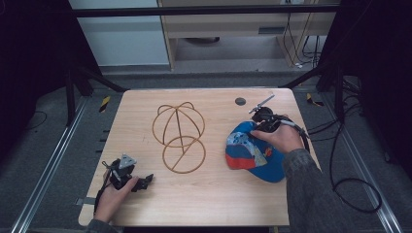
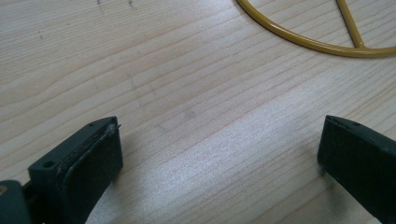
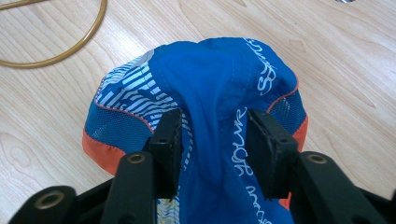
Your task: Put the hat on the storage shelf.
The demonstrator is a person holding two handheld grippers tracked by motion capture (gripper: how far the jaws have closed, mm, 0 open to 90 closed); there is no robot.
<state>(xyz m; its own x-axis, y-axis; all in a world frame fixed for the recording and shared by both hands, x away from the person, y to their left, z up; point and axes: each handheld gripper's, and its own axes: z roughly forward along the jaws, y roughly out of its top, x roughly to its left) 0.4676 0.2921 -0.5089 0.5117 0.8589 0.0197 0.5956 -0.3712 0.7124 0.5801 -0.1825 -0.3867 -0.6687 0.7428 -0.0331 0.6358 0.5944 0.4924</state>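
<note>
Black tongs (image 3: 214, 140) astride bunched blue fabric cap (image 3: 210, 79)

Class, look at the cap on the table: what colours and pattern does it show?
The cap is blue with orange trim, white stripes and lettering; clearest in the right gripper view.

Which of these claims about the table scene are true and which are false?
1. The right gripper has blue cap fabric bunched between its jaws. True.
2. The left gripper holds the wire frame. False: its jaws stand wide apart over bare table.
3. The cap sits on the wire frame. False: it lies beside it, on the wood.
4. The wire frame is gold-coloured. True.
5. The cap has an orange edge. True.
</note>
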